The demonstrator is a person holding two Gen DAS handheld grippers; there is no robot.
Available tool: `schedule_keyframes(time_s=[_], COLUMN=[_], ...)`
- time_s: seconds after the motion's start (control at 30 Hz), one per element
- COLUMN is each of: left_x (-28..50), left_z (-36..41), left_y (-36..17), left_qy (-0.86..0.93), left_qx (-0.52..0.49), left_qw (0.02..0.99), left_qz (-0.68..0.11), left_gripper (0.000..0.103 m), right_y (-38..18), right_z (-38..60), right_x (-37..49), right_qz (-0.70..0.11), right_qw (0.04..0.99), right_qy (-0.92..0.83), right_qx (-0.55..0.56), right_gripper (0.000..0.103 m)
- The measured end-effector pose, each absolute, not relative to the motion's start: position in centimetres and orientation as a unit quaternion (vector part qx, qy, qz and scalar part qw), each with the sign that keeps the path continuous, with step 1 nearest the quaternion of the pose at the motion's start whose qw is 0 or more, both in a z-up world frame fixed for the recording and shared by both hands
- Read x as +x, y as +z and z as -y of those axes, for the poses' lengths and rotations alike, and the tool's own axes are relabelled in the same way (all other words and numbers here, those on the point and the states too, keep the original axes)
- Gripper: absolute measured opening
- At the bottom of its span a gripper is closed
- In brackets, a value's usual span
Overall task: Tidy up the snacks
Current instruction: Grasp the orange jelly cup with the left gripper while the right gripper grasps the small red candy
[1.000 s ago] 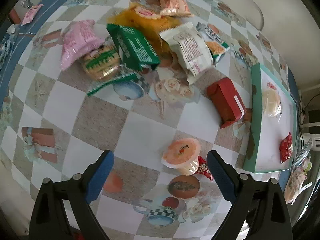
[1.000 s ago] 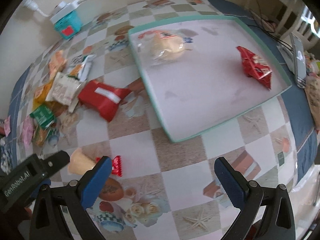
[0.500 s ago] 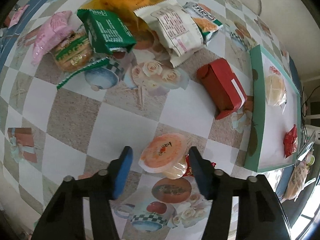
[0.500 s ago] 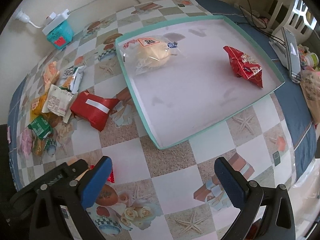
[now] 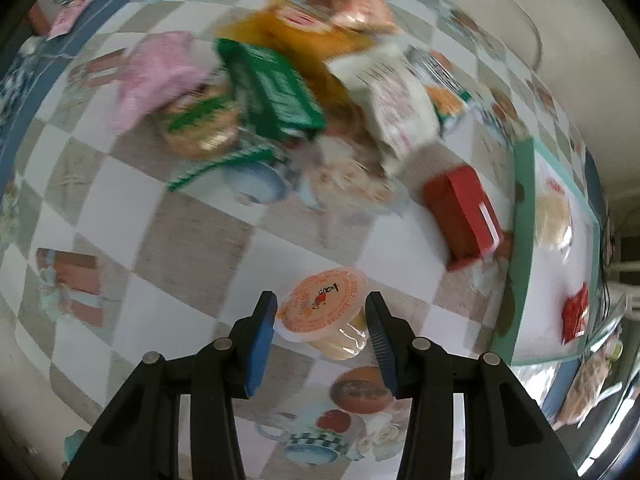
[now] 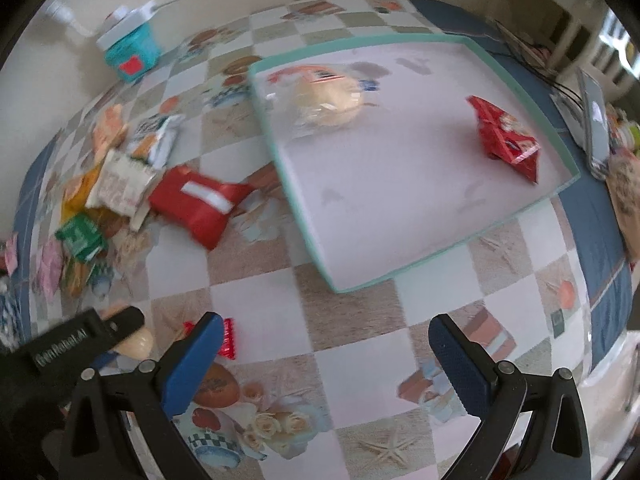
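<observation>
My left gripper (image 5: 320,320) is shut on an orange-lidded jelly cup (image 5: 324,312) and holds it above the checkered tablecloth. A pile of snack packets lies beyond it: a green box (image 5: 276,88), a pink bag (image 5: 156,72), a white packet (image 5: 396,112) and a red box (image 5: 464,216). The green-rimmed tray (image 6: 404,268) holds a wrapped bun (image 6: 328,100) and a red packet (image 6: 504,140). My right gripper (image 6: 324,356) is open and empty above the cloth in front of the tray. A small red candy wrapper (image 6: 228,340) lies by its left finger.
A teal box (image 6: 132,52) with a cable stands by the wall. A phone (image 6: 596,128) lies right of the tray, near the table's blue border. The left gripper's body (image 6: 76,344) shows at the lower left of the right wrist view.
My left gripper closed on the jelly cup and lifted it off the cloth. The right gripper stayed open and shifted slightly.
</observation>
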State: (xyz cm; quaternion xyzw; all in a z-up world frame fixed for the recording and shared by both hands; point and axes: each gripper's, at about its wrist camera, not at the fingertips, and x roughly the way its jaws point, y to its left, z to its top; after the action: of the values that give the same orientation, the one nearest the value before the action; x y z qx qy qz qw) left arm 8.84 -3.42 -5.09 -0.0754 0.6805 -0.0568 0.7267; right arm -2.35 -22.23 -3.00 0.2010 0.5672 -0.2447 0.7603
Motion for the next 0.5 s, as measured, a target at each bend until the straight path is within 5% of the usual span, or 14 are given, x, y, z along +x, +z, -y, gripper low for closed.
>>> schedule_keyframes(time_s=[0.33,0.5], left_x=[10.2,9.9], left_z=[-1.9,-2.8], left_y=[-3.1,-2.8], left_qy=[0.022,0.022], left_qx=[-0.078,-0.09], left_qw=[0.762,0.762], left_qz=[-0.643,-0.641], left_gripper=[0.047,0.047], right_y=[-4.9,-5.7], right_z=[17.4,15.7], right_x=[0.1,0.9], right_qz=[-0.591,-0.595], right_qw=[0.773,0.777], right_qy=[-0.176,-0.146], right_qx=[0.149,0.146], right_gripper=[0.102,0.087])
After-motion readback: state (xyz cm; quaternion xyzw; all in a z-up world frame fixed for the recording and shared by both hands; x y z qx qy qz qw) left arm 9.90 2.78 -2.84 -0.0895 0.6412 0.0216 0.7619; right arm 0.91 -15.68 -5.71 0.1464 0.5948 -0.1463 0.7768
